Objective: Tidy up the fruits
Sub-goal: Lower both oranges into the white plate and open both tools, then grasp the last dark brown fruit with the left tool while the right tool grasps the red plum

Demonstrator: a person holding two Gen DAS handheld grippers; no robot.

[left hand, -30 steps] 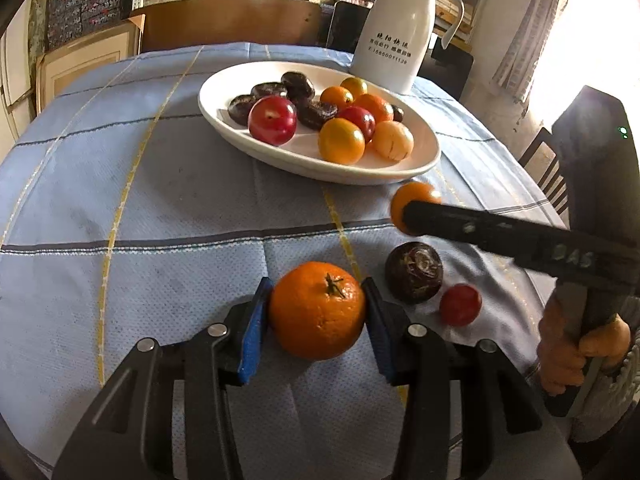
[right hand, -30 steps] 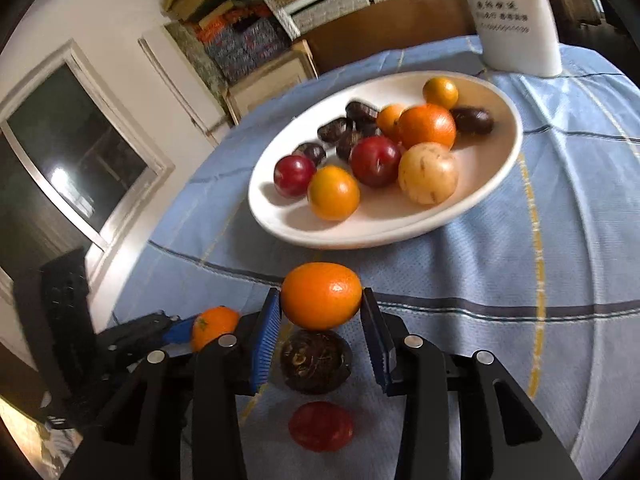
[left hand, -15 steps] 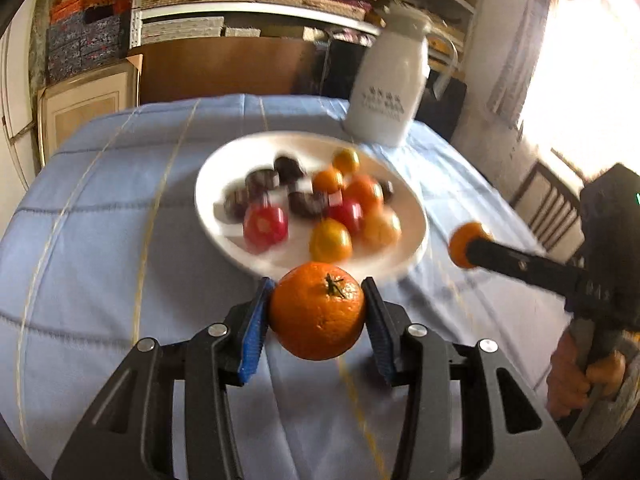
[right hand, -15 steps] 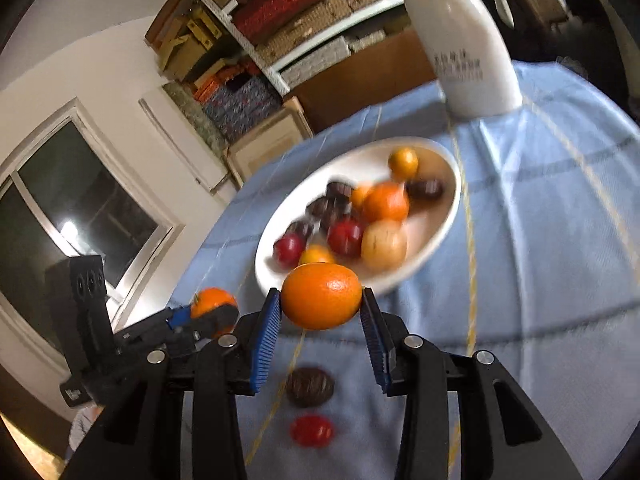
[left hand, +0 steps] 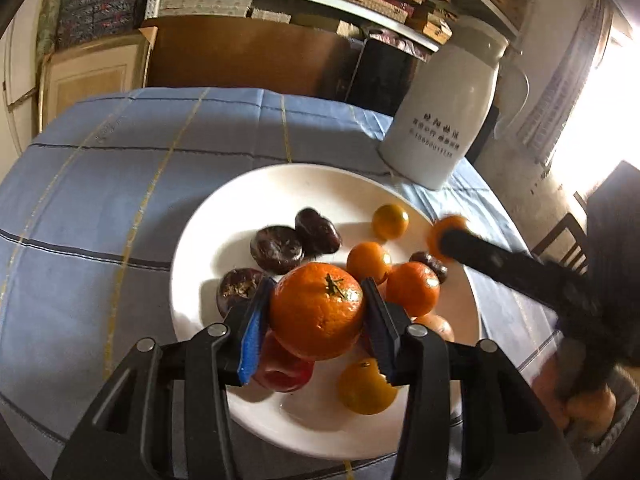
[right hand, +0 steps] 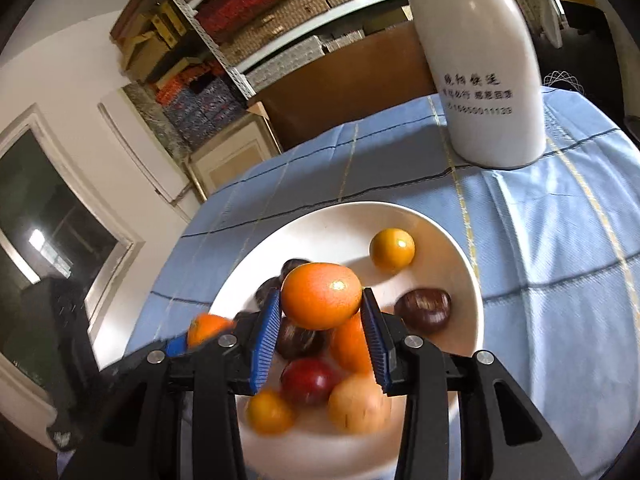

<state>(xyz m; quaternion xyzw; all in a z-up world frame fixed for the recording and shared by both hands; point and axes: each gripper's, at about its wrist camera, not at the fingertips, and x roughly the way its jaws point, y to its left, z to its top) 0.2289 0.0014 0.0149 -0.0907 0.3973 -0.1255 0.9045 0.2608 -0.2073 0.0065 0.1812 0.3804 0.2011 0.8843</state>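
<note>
My left gripper (left hand: 316, 316) is shut on a tangerine (left hand: 316, 310) with a green stem and holds it above the white plate (left hand: 224, 216). My right gripper (right hand: 320, 314) is shut on a smooth orange (right hand: 320, 294) and holds it above the same plate (right hand: 340, 224). The plate carries several fruits: small oranges, dark wrinkled fruits, red plums and a pale round fruit. The right gripper with its orange (left hand: 446, 236) shows over the plate's right rim in the left wrist view. The left gripper's tangerine (right hand: 206, 328) shows at the left in the right wrist view.
A tall white jug (left hand: 444, 120) stands just behind the plate's right side; it also shows in the right wrist view (right hand: 480, 68). A blue checked cloth (left hand: 88, 200) covers the round table. Shelves and boxes stand behind. A dark chair (left hand: 568, 236) is at the right.
Both grippers have lifted their oranges off the cloth and moved forward over the plate. The dark fruit and red fruit left on the cloth have passed out of view.
</note>
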